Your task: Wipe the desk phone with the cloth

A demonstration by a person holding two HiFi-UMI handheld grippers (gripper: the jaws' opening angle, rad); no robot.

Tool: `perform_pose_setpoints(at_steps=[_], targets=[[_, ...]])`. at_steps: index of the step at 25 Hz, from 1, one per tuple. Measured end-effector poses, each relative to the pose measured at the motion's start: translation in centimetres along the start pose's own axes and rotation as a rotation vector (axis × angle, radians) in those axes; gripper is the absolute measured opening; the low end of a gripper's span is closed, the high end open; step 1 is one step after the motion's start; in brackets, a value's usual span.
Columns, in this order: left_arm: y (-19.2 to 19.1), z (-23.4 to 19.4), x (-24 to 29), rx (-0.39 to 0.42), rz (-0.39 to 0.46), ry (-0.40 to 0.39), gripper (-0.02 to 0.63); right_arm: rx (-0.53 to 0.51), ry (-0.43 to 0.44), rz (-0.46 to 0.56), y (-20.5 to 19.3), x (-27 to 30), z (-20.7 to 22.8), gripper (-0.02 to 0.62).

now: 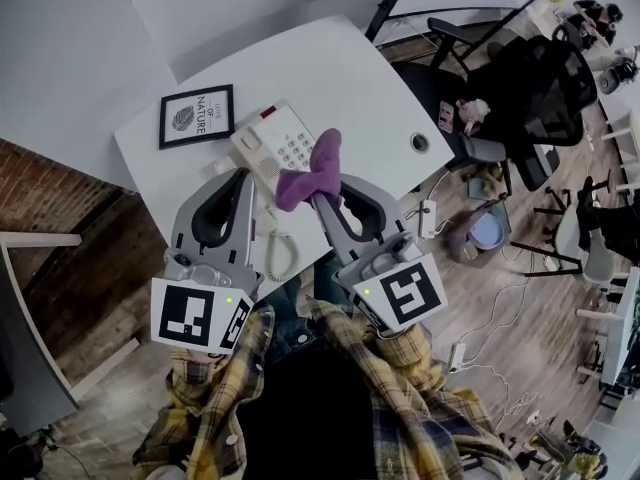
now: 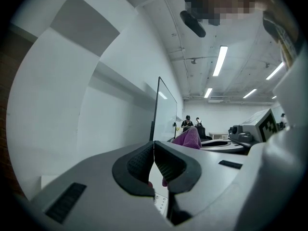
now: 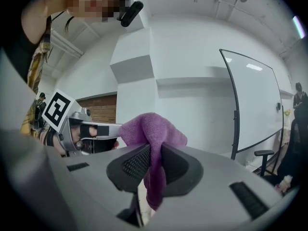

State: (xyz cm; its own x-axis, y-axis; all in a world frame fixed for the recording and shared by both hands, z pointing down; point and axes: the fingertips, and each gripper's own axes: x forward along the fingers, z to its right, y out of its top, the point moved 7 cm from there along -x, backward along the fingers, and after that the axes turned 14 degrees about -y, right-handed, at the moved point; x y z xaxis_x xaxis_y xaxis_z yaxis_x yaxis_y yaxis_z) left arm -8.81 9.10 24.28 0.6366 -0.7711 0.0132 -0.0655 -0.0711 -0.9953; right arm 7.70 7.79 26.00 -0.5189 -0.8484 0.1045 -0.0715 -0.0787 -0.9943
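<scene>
A white desk phone (image 1: 275,138) with a keypad lies on the white desk (image 1: 340,78), just beyond both grippers. My right gripper (image 1: 322,198) (image 3: 151,153) is shut on a purple cloth (image 1: 310,173) (image 3: 151,129). The cloth bunches above the jaws and hangs over the phone's near right corner. To the left, my left gripper (image 1: 243,175) (image 2: 153,150) is shut, its pads touching with nothing between them, at the phone's near left side. A few phone keys (image 2: 161,203) show under its jaws. The cloth (image 2: 188,137) also shows in the left gripper view.
A black-framed picture (image 1: 197,115) lies at the desk's far left. The phone's coiled cord (image 1: 281,253) hangs off the near desk edge between the grippers. A round cable hole (image 1: 419,142) sits at the desk's right. Black office chairs (image 1: 530,88) stand beyond it.
</scene>
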Motion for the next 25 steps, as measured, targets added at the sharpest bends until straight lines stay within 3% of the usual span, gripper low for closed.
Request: perform_pose_setpoints(at_steps=[8,18,25], targets=[[-0.5,-2.2,1.8,-0.012,-0.003,0.148,0.015,-0.016,0.163,-0.024,-0.6,5.1,1.6,0.063],[-0.3,-5.1,6.4,-0.004,-0.001,0.445,0.015,-0.031,0.477,-0.01,0.0,14.0,5.7,0.063],[0.1,-5.3,8.8,0.003,-0.002,0.61,0.015,-0.062,0.64,-0.035,0.2,18.7,8.2,0.063]])
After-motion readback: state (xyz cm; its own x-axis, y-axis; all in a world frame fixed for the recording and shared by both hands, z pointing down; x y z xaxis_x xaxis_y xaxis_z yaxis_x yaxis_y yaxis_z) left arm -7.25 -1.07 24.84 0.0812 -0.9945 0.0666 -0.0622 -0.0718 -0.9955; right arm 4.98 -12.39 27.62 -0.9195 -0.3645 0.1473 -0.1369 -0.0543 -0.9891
